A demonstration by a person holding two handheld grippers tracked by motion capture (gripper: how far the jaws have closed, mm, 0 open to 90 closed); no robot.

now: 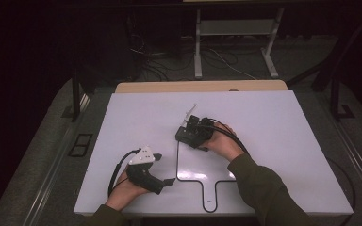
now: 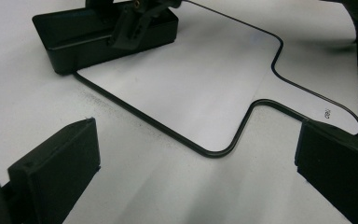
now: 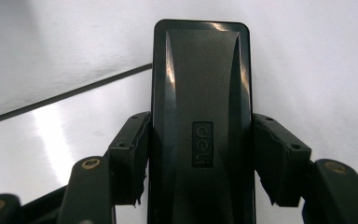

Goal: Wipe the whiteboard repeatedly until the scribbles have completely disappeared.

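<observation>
My right gripper (image 1: 191, 132) is shut on a black rectangular box (image 1: 186, 136) with an embossed logo on its lid (image 3: 200, 93). Its pads (image 3: 131, 154) press the box's two long sides. The box is low over the far left corner of a flat white paddle-shaped board with a black rim (image 1: 202, 162), and in the left gripper view the box (image 2: 88, 39) looks to rest there. My left gripper (image 1: 168, 181) lies near the table's front, left of the board's handle. Its jaws stand wide open around bare table and the board's rim (image 2: 196, 149).
The white table top (image 1: 273, 141) has free room to the right and at the back. A wooden strip (image 1: 202, 86) runs along its far edge. Beyond it, a metal stand (image 1: 235, 42) and loose cables sit on the dark floor.
</observation>
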